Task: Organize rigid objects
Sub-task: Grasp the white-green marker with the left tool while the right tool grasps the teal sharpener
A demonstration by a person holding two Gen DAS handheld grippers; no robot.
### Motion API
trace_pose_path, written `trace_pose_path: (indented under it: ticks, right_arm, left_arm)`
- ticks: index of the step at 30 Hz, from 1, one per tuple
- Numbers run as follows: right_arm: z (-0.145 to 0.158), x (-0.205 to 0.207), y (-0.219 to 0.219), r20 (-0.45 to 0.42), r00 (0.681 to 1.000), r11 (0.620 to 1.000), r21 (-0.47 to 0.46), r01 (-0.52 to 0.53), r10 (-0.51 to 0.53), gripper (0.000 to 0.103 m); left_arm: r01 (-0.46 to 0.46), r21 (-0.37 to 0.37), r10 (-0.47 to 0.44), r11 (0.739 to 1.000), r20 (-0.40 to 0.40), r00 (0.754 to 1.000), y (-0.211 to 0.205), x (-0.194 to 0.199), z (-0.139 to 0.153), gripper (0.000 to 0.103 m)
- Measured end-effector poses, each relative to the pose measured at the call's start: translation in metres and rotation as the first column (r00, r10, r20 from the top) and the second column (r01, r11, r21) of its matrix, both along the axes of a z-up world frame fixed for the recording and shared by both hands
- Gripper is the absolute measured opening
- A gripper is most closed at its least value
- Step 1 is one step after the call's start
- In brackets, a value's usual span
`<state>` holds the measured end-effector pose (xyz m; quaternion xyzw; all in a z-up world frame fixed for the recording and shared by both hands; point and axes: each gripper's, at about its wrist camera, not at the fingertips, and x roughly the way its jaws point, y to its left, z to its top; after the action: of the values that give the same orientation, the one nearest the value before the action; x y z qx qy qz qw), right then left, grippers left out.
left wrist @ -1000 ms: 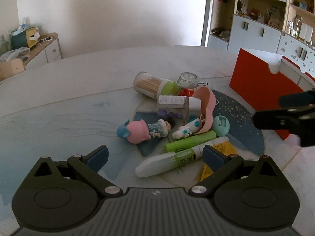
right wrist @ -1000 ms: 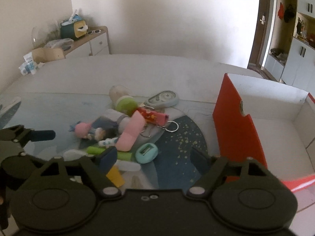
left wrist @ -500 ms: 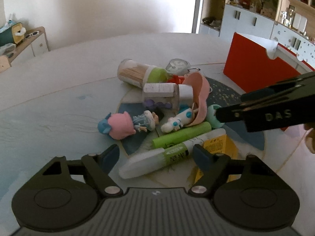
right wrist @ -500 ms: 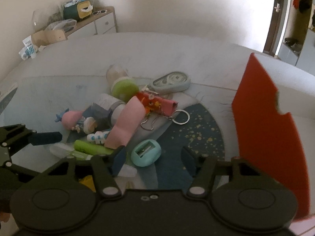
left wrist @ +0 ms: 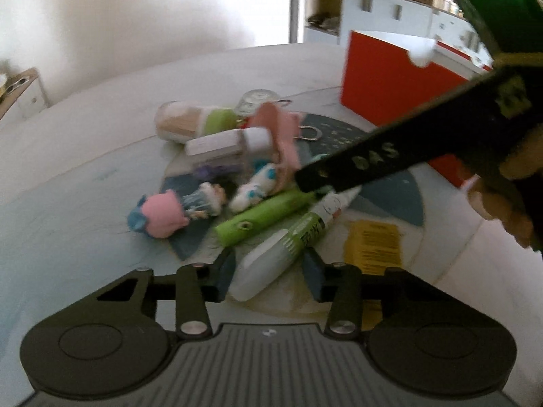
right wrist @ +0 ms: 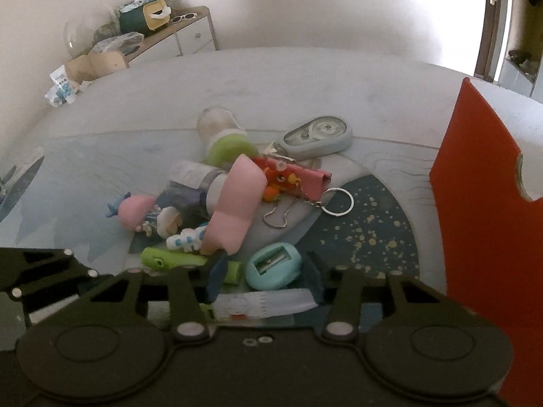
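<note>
Nearest to me, the left gripper stands with its blue-padded fingers apart on either side of the blunt end of a white squeeze tube with a green label, which lies flat on the pale marbled tabletop; whether the pads touch it I cannot tell. Just right of the tube lies a yellow printed paper slip. The right gripper also has its fingers spread, flanking a teal oval pencil sharpener that rests on a dark blue speckled patch of the table; the tube's white cap end shows below those fingers.

Beyond lies the jumble: a lime green marker with a cartoon eye beside the tube, a small white and blue figurine, and a pink-headed doll with blue ears off to the left. A pink curved foam piece leans over a white cylindrical bottle. Past that are a red and pink pouch with a key ring, a wire binder clip, a clear toothpick jar with a green lid on its side, and a grey correction tape dispenser.

To the right stands a red-sided storage box, apart from the pile. Against the far wall is a low wooden cabinet
</note>
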<state>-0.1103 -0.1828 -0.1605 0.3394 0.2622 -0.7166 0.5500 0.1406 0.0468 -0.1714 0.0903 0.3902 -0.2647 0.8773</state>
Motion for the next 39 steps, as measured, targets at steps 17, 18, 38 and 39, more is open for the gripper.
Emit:
trace_pose_path:
  ticks: [17, 18, 38, 39]
  right_arm:
    - [0.012, -0.009, 0.011, 0.006, 1.000, 1.000, -0.026, -0.004, 0.004, 0.023]
    - [0.012, -0.008, 0.012, 0.002, 1.000, 1.000, -0.026, -0.005, 0.005, 0.023]
    - [-0.001, -0.013, -0.013, -0.044, 0.997, 0.997, 0.058, -0.054, 0.056, 0.049]
    - [-0.001, -0.014, -0.014, -0.043, 0.997, 0.997, 0.058, -0.056, 0.059, 0.049]
  left_arm:
    - [0.072, -0.034, -0.073, 0.997, -0.031, 0.997, -0.008, -0.008, 0.003, 0.023]
    - [0.072, -0.032, -0.073, 0.997, -0.032, 0.997, -0.007, -0.009, 0.003, 0.023]
    - [0.192, 0.002, -0.192, 0.981, -0.014, 0.981, -0.026, -0.004, 0.003, 0.022]
    - [0.195, -0.001, -0.195, 0.981, -0.014, 0.981, -0.027, -0.002, 0.002, 0.022]
